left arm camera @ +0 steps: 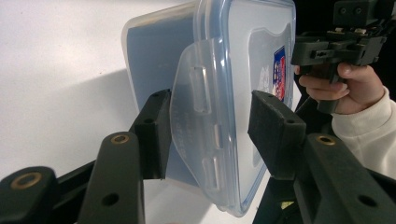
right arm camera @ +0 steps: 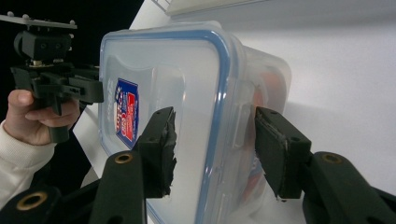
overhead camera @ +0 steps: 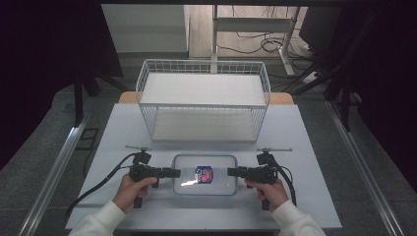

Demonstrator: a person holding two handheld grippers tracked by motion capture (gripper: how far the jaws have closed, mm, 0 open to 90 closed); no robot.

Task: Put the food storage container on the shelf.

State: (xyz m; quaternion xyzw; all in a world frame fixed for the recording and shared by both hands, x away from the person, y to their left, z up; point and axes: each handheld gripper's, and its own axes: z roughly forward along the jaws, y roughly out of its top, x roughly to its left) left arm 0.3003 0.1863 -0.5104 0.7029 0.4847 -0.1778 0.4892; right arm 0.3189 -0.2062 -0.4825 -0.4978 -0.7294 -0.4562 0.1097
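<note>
Flanking clear plastic container [overhead camera: 205, 174], one gripper at each short end.
- Container: rectangular, rounded corners, blue-rimmed snap lid, red-blue label; lies flat on white surface [overhead camera: 123, 128], 6 o'clock of wire basket [overhead camera: 203, 98]. Long axis 9-to-3 o'clock.
- Left gripper [overhead camera: 178, 172]: at container's 9 o'clock; half open, pads straddling lid's side flap, lower pad touching, firm hold not confirmed.
- Right gripper [overhead camera: 230, 172]: at 3 o'clock; half open, pads astride lid edge, gaps visible.
- Both equally near.
- Pads: black foam, worn.
</note>
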